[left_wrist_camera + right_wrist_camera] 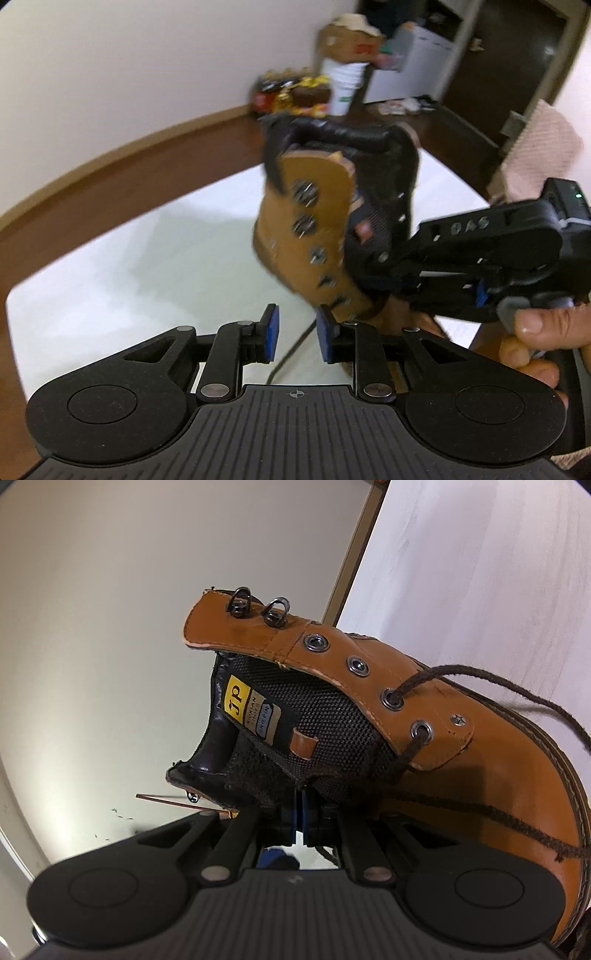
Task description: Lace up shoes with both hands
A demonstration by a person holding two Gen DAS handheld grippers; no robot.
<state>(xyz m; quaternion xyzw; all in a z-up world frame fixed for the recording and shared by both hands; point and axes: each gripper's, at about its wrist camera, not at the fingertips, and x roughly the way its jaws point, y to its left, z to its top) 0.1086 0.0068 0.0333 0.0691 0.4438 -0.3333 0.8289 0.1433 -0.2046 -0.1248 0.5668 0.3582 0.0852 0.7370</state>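
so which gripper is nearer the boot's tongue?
Right. The right gripper is shut on the boot at the edge of its black mesh tongue. The left gripper is open, just below the boot's eyelet flap, gripping nothing.

1. On the boot's tongue label (253, 709) you can read "JP" in black on the yellow patch.
2. Smaller print beside it is too fine to make out.
3. The cardboard box (349, 42) carries red lettering, blurred past reading.
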